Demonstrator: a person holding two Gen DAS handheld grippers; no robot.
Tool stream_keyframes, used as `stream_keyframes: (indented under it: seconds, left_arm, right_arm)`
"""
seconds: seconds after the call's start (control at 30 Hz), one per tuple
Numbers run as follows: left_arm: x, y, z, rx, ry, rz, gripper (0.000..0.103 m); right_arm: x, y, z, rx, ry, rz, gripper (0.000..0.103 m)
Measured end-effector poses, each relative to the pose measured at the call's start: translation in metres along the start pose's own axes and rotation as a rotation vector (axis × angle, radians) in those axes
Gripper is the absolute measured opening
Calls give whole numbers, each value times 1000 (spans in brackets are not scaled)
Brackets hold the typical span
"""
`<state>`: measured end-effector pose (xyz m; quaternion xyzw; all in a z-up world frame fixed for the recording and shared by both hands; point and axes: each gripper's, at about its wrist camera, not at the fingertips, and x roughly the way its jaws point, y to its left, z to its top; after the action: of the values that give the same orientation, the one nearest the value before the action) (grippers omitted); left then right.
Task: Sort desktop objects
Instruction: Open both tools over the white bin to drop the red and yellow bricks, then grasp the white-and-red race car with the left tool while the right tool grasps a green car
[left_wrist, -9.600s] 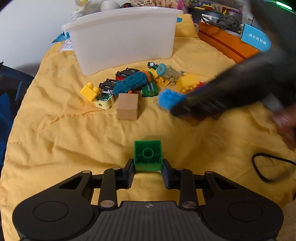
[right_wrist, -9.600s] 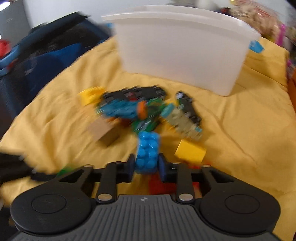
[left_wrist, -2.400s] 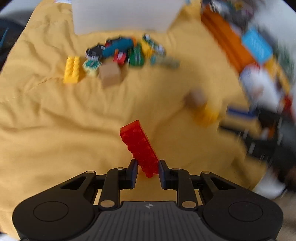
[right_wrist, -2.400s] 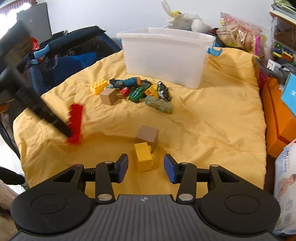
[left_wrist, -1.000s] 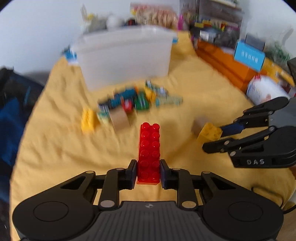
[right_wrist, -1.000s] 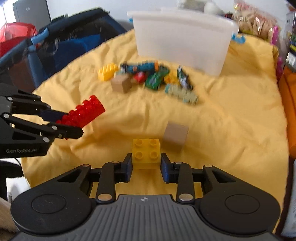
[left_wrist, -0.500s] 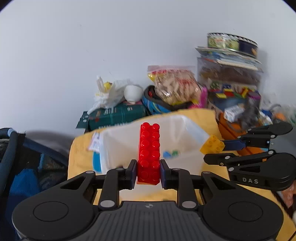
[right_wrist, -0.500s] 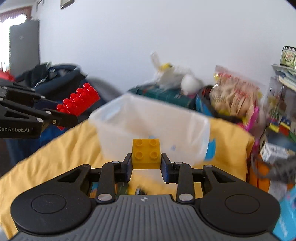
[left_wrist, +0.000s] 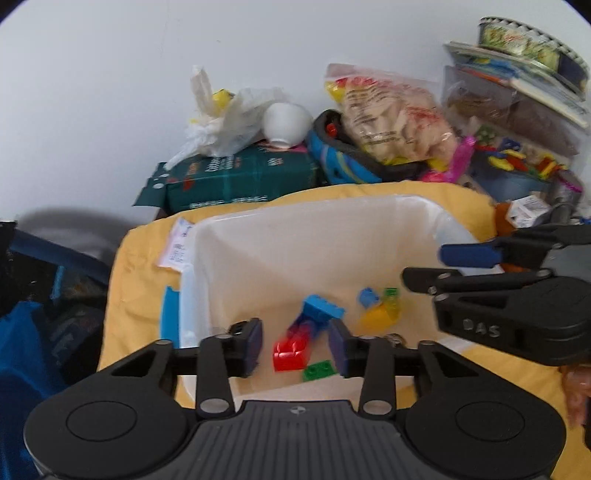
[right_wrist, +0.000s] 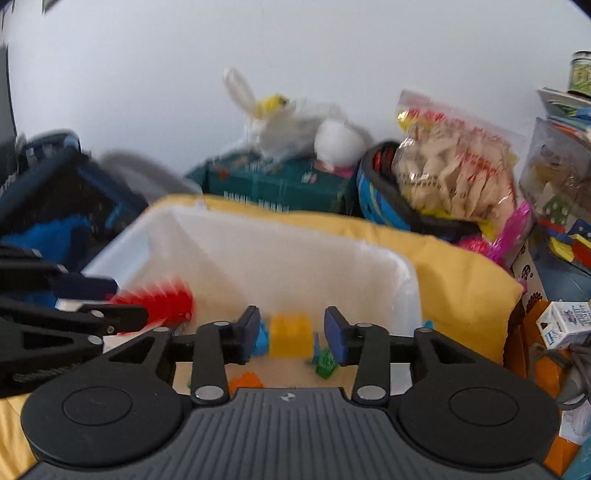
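Both grippers hang over the white bin (left_wrist: 332, 236) with their jaws opening. My left gripper (left_wrist: 295, 345) stands open; the long red brick (left_wrist: 291, 349), blurred, is loose between its pads and dropping into the bin. My right gripper (right_wrist: 291, 332) is open too, and the yellow brick (right_wrist: 290, 334) sits blurred in the gap, clear of both pads. In the left wrist view the right gripper (left_wrist: 432, 266) reaches in from the right. The right wrist view has the left gripper (right_wrist: 110, 301) at the left, by the red brick (right_wrist: 159, 299). Blue (left_wrist: 321, 308), green (left_wrist: 319, 369) and yellow (left_wrist: 380, 314) bricks lie inside.
The bin (right_wrist: 277, 251) stands on a yellow cloth (left_wrist: 144, 258). Behind it against the wall are a dark green box (left_wrist: 236, 181), a white plastic bag (left_wrist: 225, 122), a snack bag (left_wrist: 391, 118) and stacked toys (left_wrist: 517, 155). A dark blue bag (left_wrist: 29, 332) lies left.
Both grippers tipped down over the bin's opening. Their jaws spread, the red brick slipped from the left pads and the yellow brick came free of the right pads.
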<state>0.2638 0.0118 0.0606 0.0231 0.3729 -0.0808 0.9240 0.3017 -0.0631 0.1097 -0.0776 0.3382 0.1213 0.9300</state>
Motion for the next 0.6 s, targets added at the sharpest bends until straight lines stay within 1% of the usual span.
stream_keyframes:
  seconds: [0.07, 0.17, 0.2, 0.3, 0.33, 0.4, 0.43, 0.5, 0.6]
  left_arm:
    - [-10, 0, -4, 15, -23, 5, 60]
    - [-29, 3, -10, -2, -72, -8, 66]
    - [-35, 4, -13, -11, -85, -12, 71]
    - [-47, 6, -30, -45, -105, -59, 73]
    - [-51, 6, -38, -61, -105, -74, 73]
    - [-58, 5, -54, -88, -118, -81, 73]
    - [-62, 5, -65, -103, -115, -92, 73]
    - [-66, 4, -86, -122, -85, -118, 73]
    - [-63, -1, -122, -137, 9, -84, 73]
  right_arm:
    - [-8, -1, -4, -5, -18, 6, 45]
    - [-25, -3, -5, -10, -63, 47, 51]
    - [-32, -3, -7, -18, -80, 58, 56]
    - [-51, 1, -18, -69, -118, 104, 63]
    - [-54, 2, -22, -82, -117, 117, 64]
    - [-62, 2, -37, -99, -112, 145, 65]
    - [-65, 2, -45, -108, -110, 159, 65]
    - [-70, 4, -66, -129, -89, 175, 66]
    - [-71, 6, -98, -165, -44, 159, 65]
